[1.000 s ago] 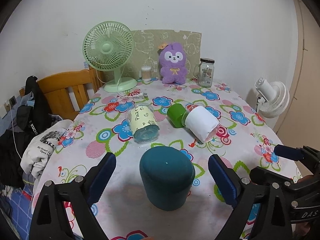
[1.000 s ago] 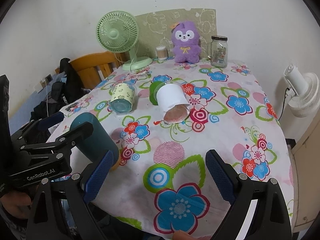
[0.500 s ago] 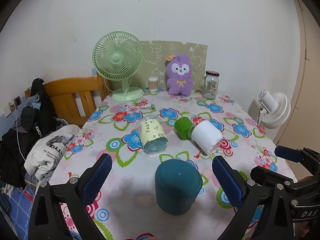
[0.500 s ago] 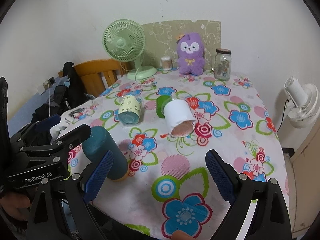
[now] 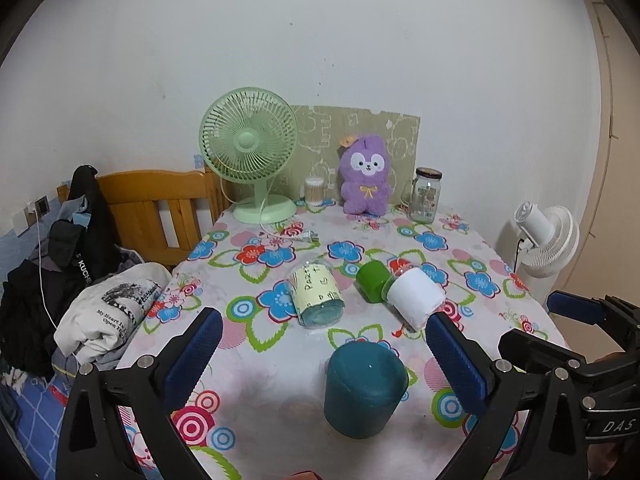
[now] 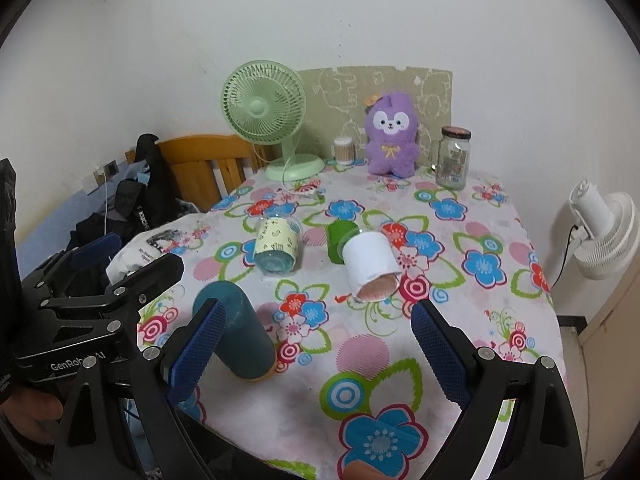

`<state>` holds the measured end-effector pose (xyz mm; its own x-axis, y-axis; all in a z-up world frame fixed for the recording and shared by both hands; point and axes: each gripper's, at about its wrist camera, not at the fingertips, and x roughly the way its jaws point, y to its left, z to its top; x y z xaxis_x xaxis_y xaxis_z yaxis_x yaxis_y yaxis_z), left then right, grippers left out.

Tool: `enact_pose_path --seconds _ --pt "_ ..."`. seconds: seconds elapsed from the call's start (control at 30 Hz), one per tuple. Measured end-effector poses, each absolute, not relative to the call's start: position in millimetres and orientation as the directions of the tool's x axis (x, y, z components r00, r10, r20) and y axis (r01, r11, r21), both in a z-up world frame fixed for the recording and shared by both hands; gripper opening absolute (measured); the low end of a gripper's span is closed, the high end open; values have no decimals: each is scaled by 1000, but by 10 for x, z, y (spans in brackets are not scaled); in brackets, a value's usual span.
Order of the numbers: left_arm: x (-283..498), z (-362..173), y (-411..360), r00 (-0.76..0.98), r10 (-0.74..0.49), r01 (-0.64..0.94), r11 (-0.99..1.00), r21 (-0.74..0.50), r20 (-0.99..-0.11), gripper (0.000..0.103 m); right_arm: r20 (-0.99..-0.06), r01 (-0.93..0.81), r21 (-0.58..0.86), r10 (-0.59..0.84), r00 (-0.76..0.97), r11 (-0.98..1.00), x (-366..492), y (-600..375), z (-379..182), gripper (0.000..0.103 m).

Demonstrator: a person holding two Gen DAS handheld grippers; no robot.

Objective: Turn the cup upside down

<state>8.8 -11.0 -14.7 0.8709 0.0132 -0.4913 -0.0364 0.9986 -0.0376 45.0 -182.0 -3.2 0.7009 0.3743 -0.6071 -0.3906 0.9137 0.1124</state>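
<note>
A dark teal cup [image 5: 364, 388] stands upside down on the flowered tablecloth near the front edge; it also shows in the right wrist view [image 6: 236, 336]. My left gripper [image 5: 320, 360] is open and empty, raised above and behind the cup. My right gripper [image 6: 320, 352] is open and empty, to the right of the cup. A pale yellow cup [image 5: 318, 294], a green cup [image 5: 372, 286] and a white cup [image 5: 416, 298] lie on their sides mid-table.
A green fan [image 5: 250, 152], purple plush toy [image 5: 365, 178], glass jar [image 5: 426, 196] and cotton-swab pot [image 5: 314, 192] stand along the back. A wooden chair [image 5: 160, 208] with clothes [image 5: 108, 312] is on the left. A white fan [image 5: 548, 240] is on the right.
Both grippers have pulled back and risen away from the table. The teal cup stays standing upside down, no longer between the left fingers.
</note>
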Motion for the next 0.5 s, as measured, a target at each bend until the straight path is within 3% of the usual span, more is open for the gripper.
enact_pose_path --seconds 0.5 --pt "-62 135 66 914 49 -80 995 -60 -402 103 -522 -382 91 371 768 919 320 -1748 305 95"
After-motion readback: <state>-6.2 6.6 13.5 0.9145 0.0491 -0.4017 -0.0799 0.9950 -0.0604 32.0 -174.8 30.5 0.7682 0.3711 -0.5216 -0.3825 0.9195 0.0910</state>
